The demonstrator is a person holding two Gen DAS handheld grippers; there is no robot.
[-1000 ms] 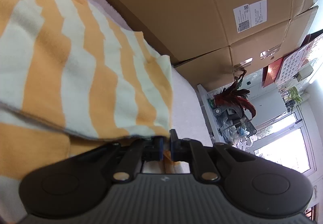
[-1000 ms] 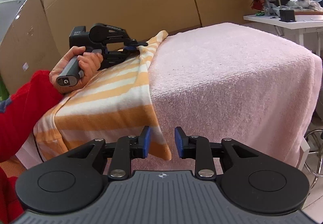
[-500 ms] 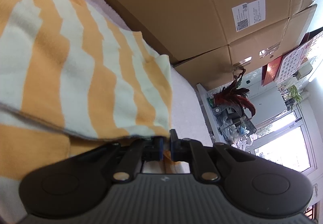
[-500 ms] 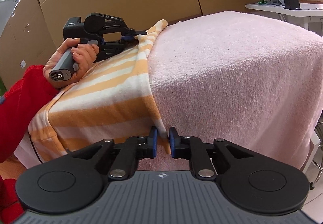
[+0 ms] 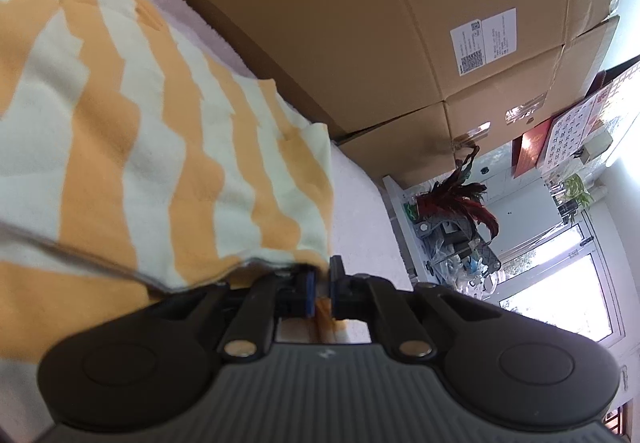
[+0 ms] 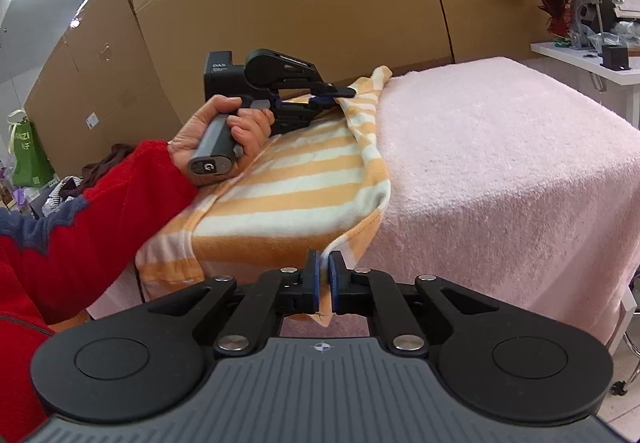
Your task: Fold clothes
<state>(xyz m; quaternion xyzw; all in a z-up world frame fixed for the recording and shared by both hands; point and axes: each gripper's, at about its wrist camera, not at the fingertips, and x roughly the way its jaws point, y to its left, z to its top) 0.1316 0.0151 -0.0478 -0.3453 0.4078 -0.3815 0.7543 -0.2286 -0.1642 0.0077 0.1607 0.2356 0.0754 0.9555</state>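
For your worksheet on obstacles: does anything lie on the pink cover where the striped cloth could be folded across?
Nothing visible does. Both tongs, left and right, grip the striped cloth; the pink cover beside it lies bare.

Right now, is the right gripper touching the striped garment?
Touching. The right wrist view shows the right gripper shut on the striped garment, its hem pinched between the blue pads.

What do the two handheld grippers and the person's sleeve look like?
Both the right gripper and the left gripper have black linkage arms, blue finger pads, silver rivets and a grey ribbed base. The left one has a grey handle. The sleeve is red with a blue zigzag band.
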